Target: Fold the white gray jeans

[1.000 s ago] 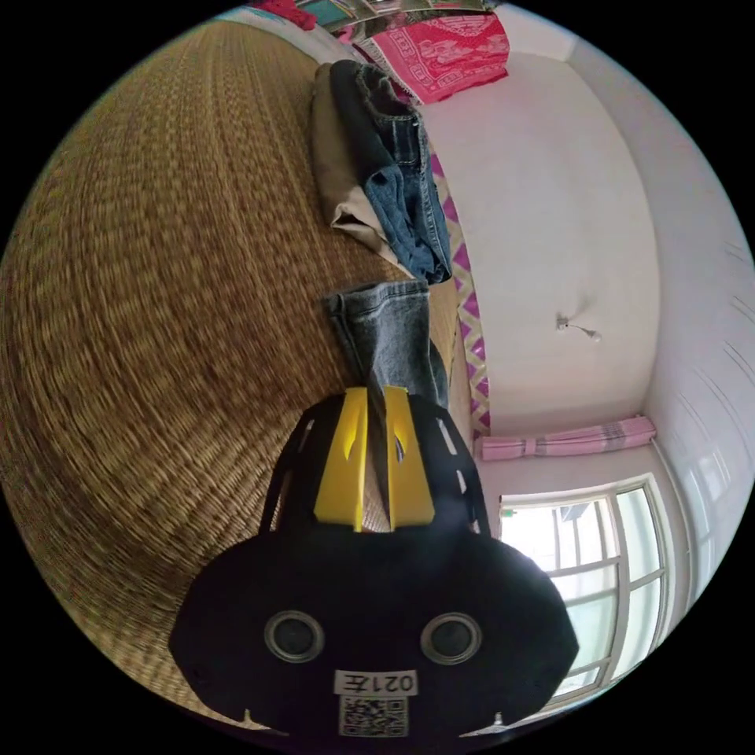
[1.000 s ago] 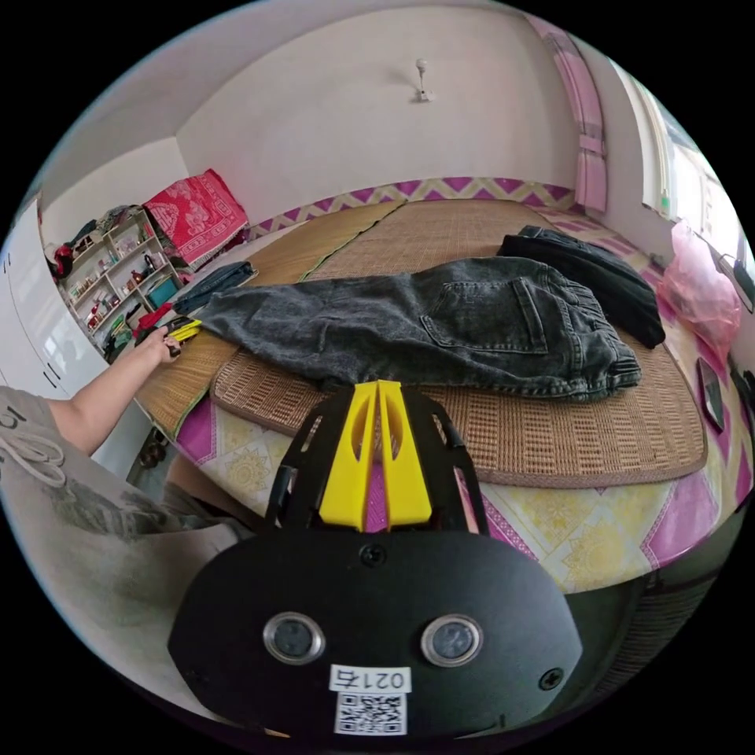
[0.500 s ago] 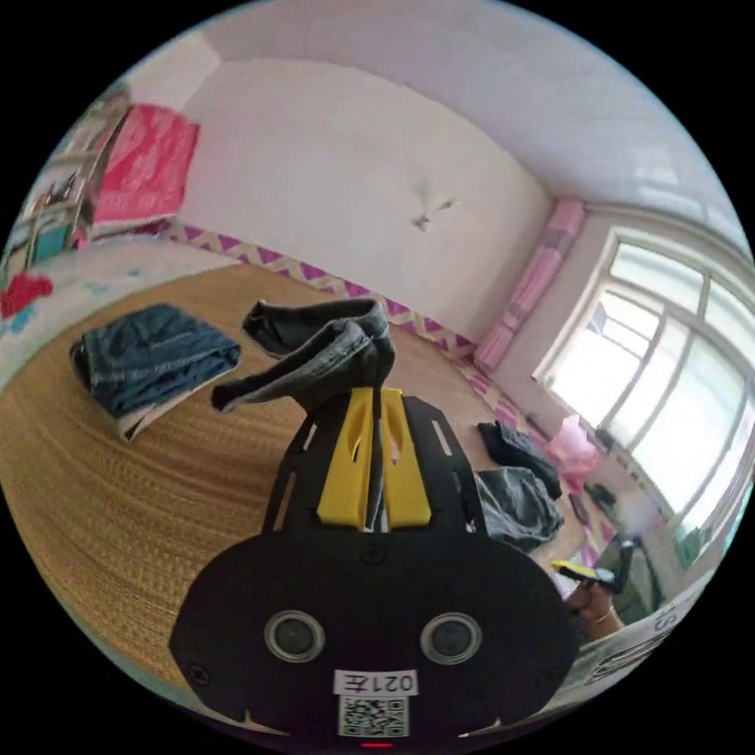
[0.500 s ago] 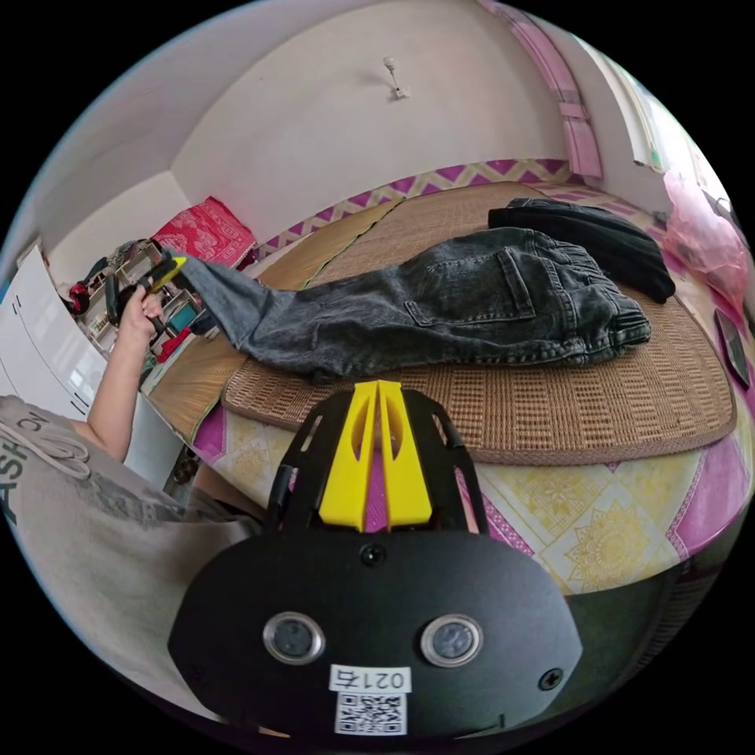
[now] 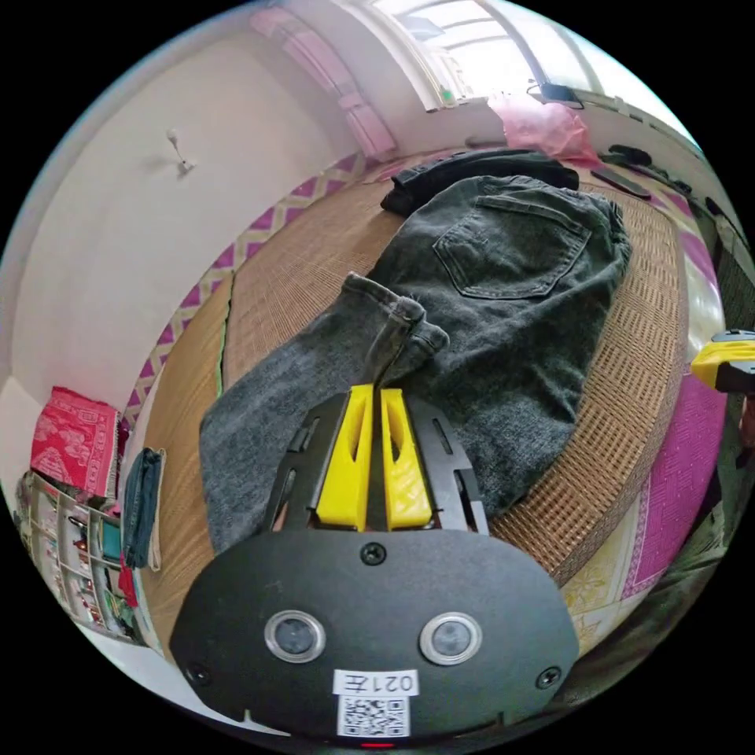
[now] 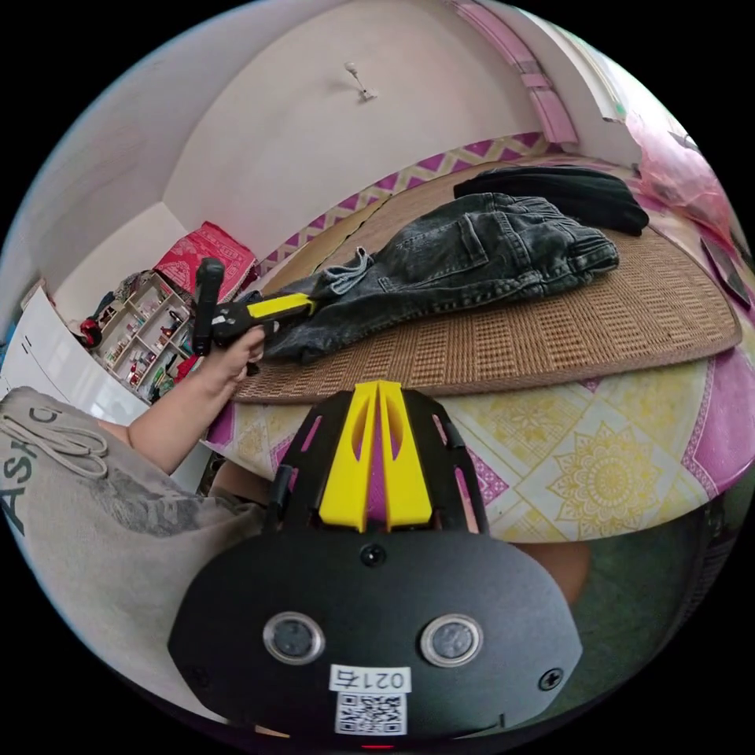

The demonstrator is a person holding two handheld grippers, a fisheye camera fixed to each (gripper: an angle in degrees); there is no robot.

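- Left gripper view: the left gripper point(image 5: 376, 391) has its two yellow jaws pinched on the leg hems of the jeans point(image 5: 503, 314), one pair, dark gray.
- The legs are doubled back over the seat half, and the jeans lie on one woven mat point(image 5: 653, 314).
- Past them lies one black garment point(image 5: 472, 165), then one pink bag point(image 5: 550, 126) by the window point(image 5: 472, 47).
- The other gripper's yellow tip shows at the edge of this view.
- Right gripper view: the right gripper point(image 6: 377, 385) hangs off the bed with its jaws pressed together on nothing, above the patterned sheet point(image 6: 598, 472).
- A hand point(image 6: 228, 362) grips the left gripper's handle.
- Far off stand one shelf unit point(image 6: 134, 330) and one red cloth point(image 6: 208, 255) against the white wall point(image 6: 314, 134).
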